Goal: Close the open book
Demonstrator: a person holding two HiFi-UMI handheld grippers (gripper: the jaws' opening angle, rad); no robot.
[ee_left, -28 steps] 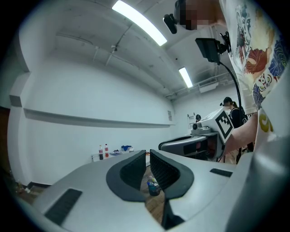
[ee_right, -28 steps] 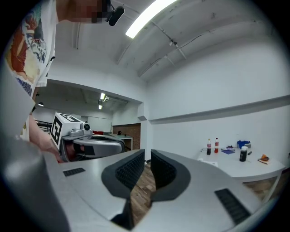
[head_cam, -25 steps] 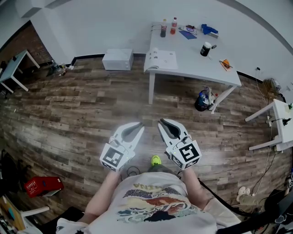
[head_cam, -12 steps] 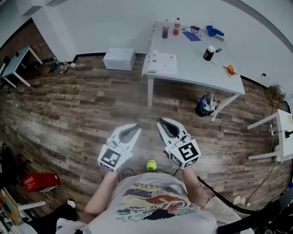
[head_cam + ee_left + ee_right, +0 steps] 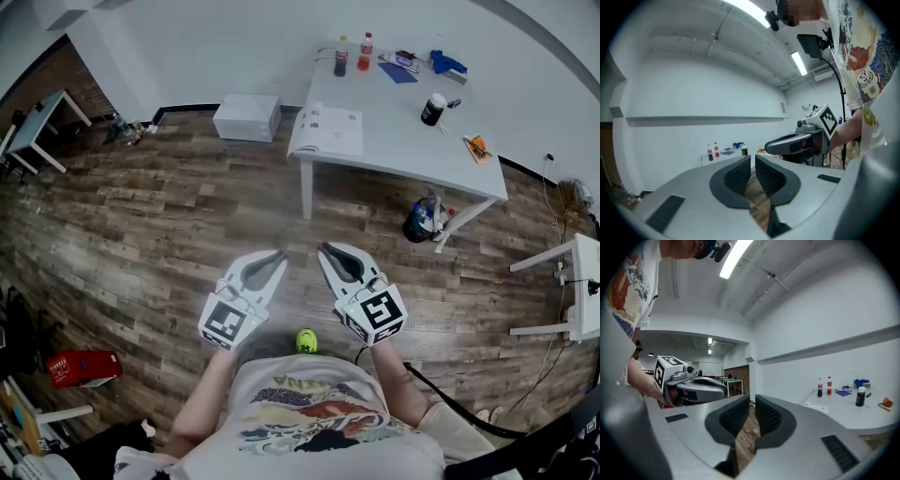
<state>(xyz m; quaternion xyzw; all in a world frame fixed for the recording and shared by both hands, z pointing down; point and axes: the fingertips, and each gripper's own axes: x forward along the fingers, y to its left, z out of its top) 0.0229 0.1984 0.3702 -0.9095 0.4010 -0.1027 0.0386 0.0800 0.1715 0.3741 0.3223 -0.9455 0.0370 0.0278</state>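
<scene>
Grey jaws on your left gripper (image 5: 280,254) and right gripper (image 5: 324,248) are clenched on nothing. Both are held side by side over the wood floor (image 5: 141,216), a carry posture. The open book (image 5: 328,129) lies well ahead on the near corner of the white worktop (image 5: 412,141), out of reach.

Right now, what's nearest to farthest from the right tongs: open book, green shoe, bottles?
1. Green shoe, on the floor just beneath the right tongs.
2. Open book, near corner of the table.
3. Bottles, far edge of the table.
</scene>
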